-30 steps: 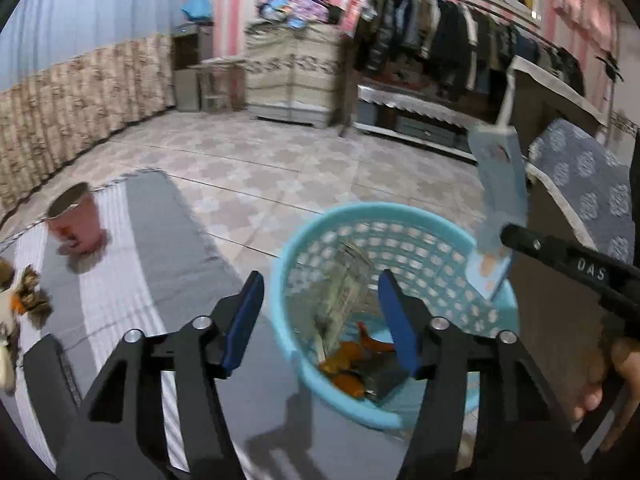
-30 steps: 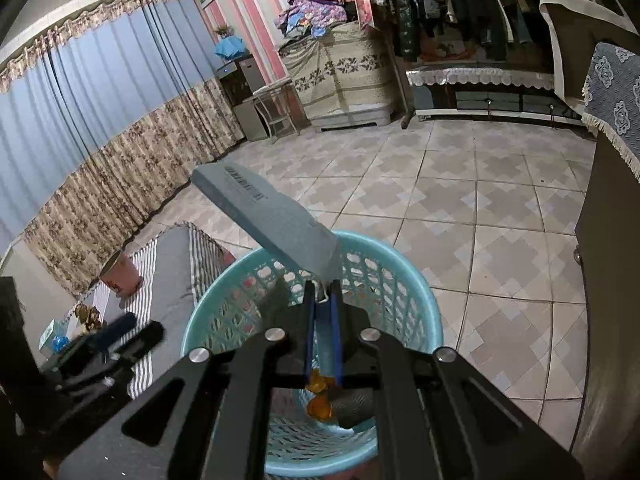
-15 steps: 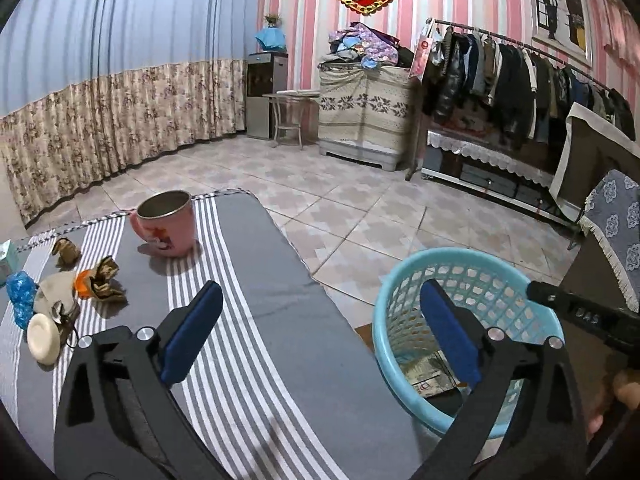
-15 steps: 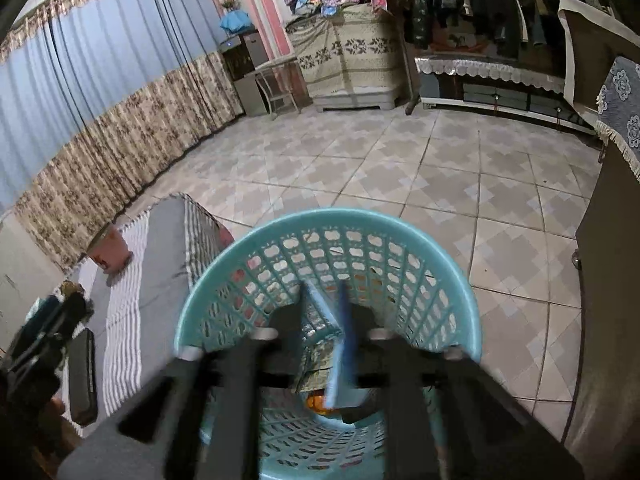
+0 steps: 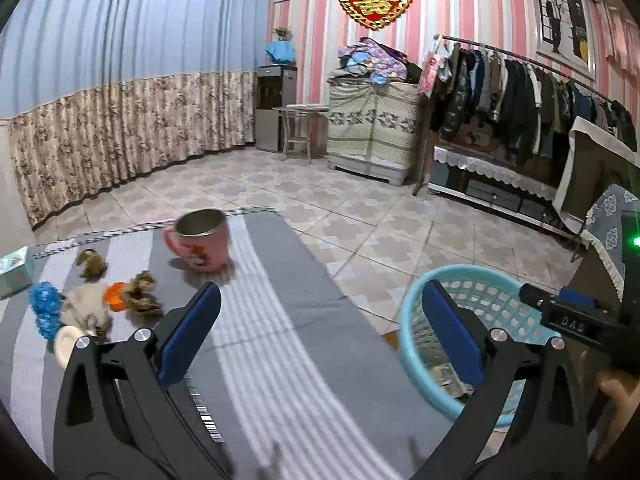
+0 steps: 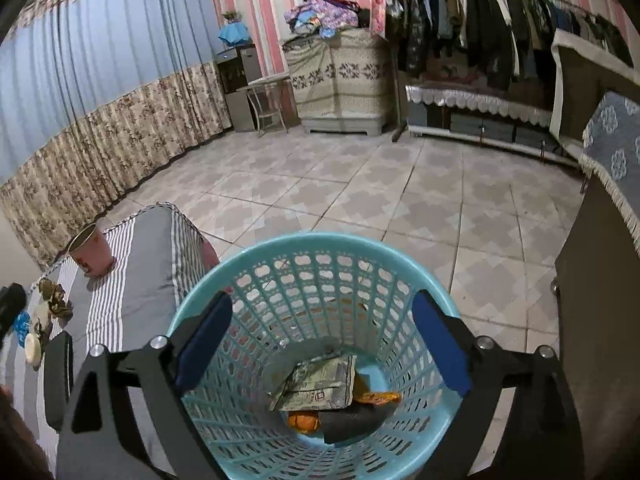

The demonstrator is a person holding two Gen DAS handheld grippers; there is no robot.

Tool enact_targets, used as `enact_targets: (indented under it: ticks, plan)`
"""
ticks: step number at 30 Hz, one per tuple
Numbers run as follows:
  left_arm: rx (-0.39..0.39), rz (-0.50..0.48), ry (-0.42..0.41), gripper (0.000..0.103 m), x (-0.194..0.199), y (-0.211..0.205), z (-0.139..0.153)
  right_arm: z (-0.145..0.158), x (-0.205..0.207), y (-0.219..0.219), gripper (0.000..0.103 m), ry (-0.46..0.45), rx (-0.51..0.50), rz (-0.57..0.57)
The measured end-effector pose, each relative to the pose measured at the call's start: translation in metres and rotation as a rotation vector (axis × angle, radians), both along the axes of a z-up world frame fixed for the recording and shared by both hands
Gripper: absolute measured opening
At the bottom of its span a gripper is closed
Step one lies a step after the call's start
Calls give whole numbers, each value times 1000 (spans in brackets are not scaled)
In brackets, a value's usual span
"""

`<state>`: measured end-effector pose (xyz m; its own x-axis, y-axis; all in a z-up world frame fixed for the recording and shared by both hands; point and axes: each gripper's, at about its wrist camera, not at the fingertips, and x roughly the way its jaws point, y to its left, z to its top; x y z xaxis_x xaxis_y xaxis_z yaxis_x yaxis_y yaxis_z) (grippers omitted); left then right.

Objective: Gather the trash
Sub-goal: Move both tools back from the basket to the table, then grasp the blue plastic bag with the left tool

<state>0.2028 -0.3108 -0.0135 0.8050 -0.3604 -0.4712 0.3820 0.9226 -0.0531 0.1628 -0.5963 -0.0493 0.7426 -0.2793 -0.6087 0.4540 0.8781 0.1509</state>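
A turquoise mesh basket (image 6: 320,240) stands on the tiled floor beside the table. A flat printed packet (image 6: 316,384), orange wrappers (image 6: 304,420) and a dark piece lie at its bottom. My right gripper (image 6: 322,344) hangs over the basket's mouth, its jaws opening with nothing between them. My left gripper (image 5: 322,332) is open and empty above the striped grey tablecloth (image 5: 280,320), with the basket (image 5: 472,270) to its right. Trash lies on the cloth at the left: brown wrappers (image 5: 138,296), an orange scrap (image 5: 114,296), a blue crumpled piece (image 5: 42,304) and a white round lid (image 5: 66,344).
A pink cup (image 5: 202,244) stands upright at the cloth's far end. A black flat object with a barcode (image 5: 200,408) lies under the left gripper. A pale box (image 5: 14,272) sits at the far left. A dark cabinet (image 6: 600,320) rises right of the basket.
The right gripper let go of the flat grey-blue packet, which fell into the basket, and its jaws spread wide. The left gripper swung left from the basket over the cloth and opened wider.
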Motion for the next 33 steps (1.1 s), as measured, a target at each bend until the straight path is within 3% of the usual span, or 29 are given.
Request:
enact_targets:
  ticks: [9, 12, 20, 27, 33]
  plan:
    - [2, 124, -29, 97, 5, 104, 12, 24, 1, 51, 90, -48, -48, 76]
    - [-18, 178, -31, 97, 6, 150, 16, 35, 4, 88, 96, -77, -70, 123]
    - [4, 304, 5, 97, 11, 249, 13, 50, 40, 226, 96, -64, -129, 380]
    - [19, 396, 79, 97, 26, 311, -7, 55, 85, 315, 96, -41, -56, 481]
    - [2, 421, 129, 97, 45, 337, -26, 46, 127, 352, 98, -12, -74, 491]
